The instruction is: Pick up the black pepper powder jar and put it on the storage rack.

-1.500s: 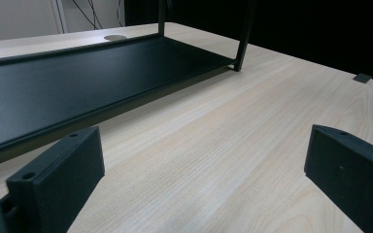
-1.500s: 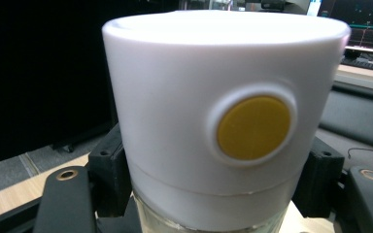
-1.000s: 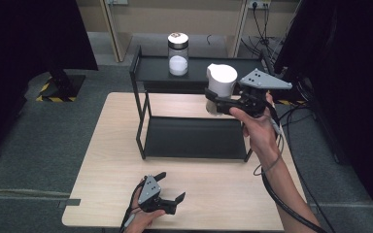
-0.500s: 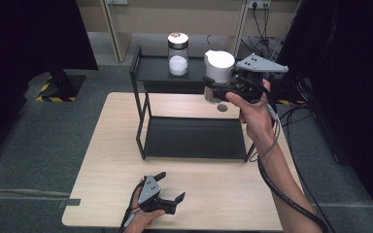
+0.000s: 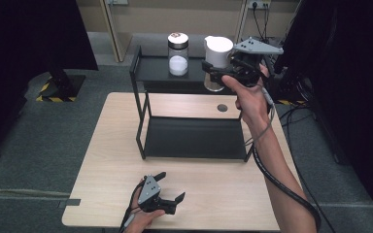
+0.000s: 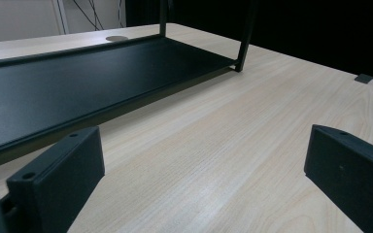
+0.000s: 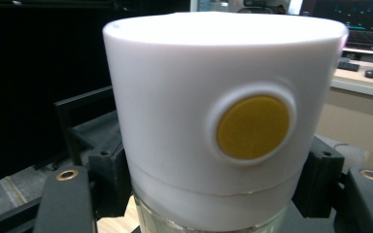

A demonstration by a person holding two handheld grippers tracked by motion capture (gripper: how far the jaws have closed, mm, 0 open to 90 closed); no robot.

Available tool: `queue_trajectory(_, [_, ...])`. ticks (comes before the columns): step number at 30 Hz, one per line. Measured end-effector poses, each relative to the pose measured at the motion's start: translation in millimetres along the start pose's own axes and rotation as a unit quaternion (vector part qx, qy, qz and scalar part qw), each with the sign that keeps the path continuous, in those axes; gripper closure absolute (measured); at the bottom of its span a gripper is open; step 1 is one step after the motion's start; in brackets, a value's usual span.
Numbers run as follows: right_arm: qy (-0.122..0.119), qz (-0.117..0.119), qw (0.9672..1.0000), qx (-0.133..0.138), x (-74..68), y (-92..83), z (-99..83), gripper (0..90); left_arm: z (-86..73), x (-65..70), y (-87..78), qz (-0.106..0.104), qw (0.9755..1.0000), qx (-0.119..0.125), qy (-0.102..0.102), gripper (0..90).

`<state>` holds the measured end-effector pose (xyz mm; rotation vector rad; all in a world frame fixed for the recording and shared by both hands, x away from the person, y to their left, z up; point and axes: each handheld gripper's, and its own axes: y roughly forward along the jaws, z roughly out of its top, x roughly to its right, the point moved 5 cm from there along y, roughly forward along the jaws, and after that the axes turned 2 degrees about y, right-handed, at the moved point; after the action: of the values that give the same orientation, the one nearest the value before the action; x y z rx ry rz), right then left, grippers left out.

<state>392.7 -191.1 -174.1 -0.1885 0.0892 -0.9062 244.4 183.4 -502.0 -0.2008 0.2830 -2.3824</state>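
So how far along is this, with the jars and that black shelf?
One jar with a dark lid already stands on the top level of the black shelf. In hand: the right gripper is clamped on a white-lidded jar, held in the air near that top level. The left gripper rests open and empty on the table. Probably left: setting this jar down on the shelf and letting go.

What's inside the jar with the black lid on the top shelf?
The jar on the shelf is see-through: white powder fills the lower part, and the upper part looks empty. What's right under the lid is hidden.
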Motion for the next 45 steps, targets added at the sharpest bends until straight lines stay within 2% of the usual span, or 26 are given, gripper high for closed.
queue_trajectory(12, [0.003,-0.039,0.9992,-0.008,4.9,19.2,16.9,30.6,0.2,-0.6,-0.7,0.0,1.0,0.002,-0.001,0.3])
queue_trajectory(18, [0.004,-0.051,0.9987,-0.01,4.8,30.4,20.9,30.6,0.2,-0.6,-0.7,0.0,1.0,0.002,-0.001,0.3])
queue_trajectory(29, [0.008,-0.061,0.998,-0.011,3.0,52.9,18.9,30.6,0.2,-0.6,-0.9,-0.001,1.0,0.003,-0.002,0.3])
queue_trajectory(45, [0.017,-0.083,0.9962,-0.018,5.6,74.5,13.7,30.6,0.2,-1.7,-1.5,0.0,1.0,0.004,-0.004,0.3])
